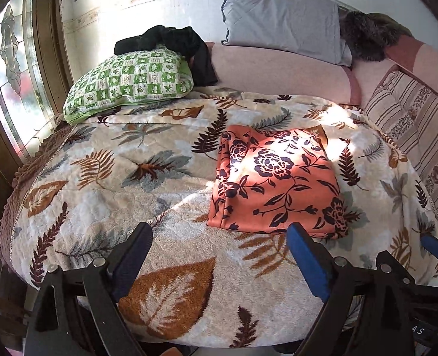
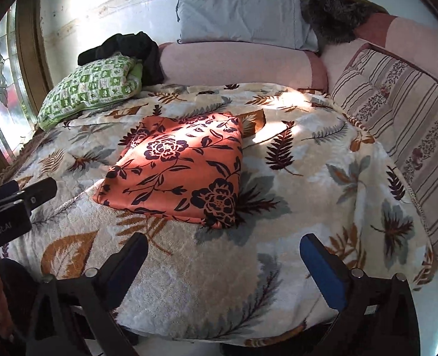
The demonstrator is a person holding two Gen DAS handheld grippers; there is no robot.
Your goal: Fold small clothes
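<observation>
Bedding dominates: a leaf-patterned blanket covers the bed. Beyond it a pink bolster lies along the wall, with a grey pillow propped above that bolster. A green checked pillow sits just left of the bolster, dark clothing draped over it. The folded orange floral garment lies flat on the blanket, in front of the bolster. Left hand-held gripper and right hand-held gripper both stand released, nothing between their fingers, short of the garment.
</observation>
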